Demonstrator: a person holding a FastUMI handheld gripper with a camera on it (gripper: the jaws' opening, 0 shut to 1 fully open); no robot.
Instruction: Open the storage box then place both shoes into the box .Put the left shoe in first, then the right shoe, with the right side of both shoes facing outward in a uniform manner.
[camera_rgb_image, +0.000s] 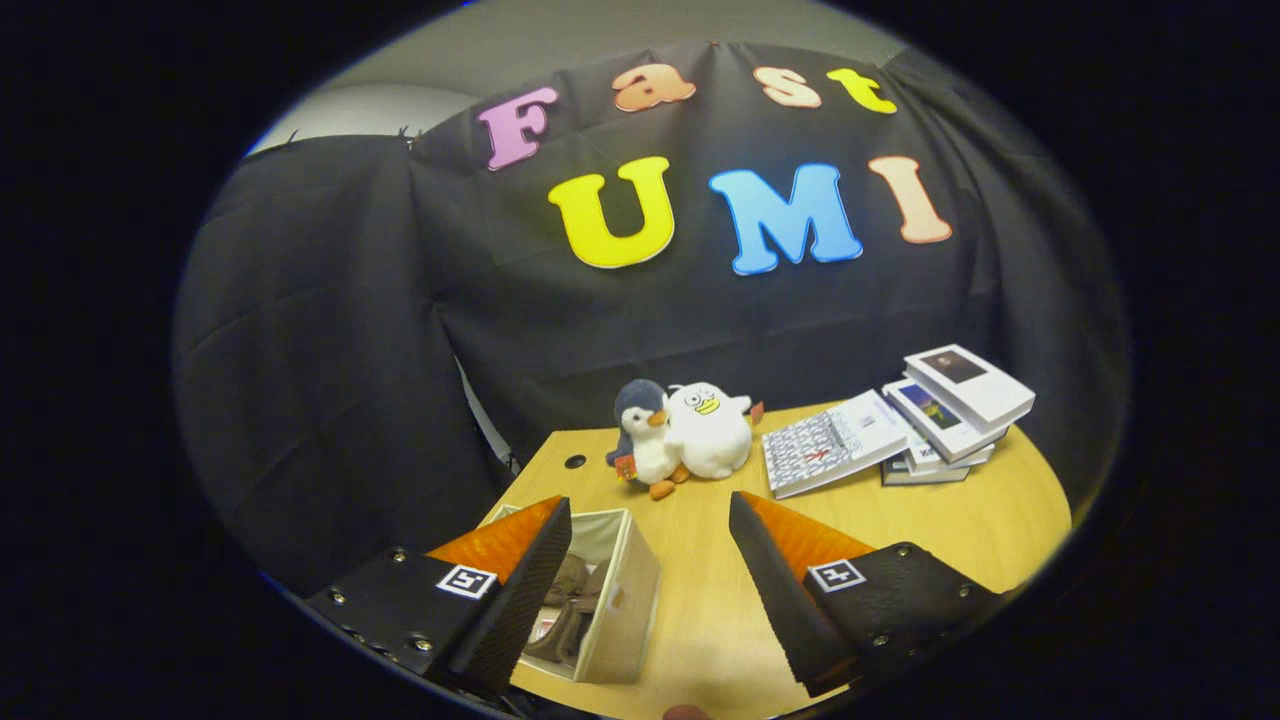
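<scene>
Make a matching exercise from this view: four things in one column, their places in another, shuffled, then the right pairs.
1. storage box
2. penguin plush
3. stack of books
4. gripper

a. at the table's far edge, beside the white plush
b. fingers spread apart over the table, holding nothing
c. by the left finger, open, brown shoes inside
d. beyond the right finger, beside the patterned book

Pairs: 1-c, 2-a, 3-d, 4-b

The storage box (608, 610) is a pale fabric cube standing upright on the wooden table, its top open. Inside it lie brown shoes (572, 605), partly hidden, so their facing cannot be told. The box sits just beside and partly behind the left finger of the open gripper (650, 545).
</scene>
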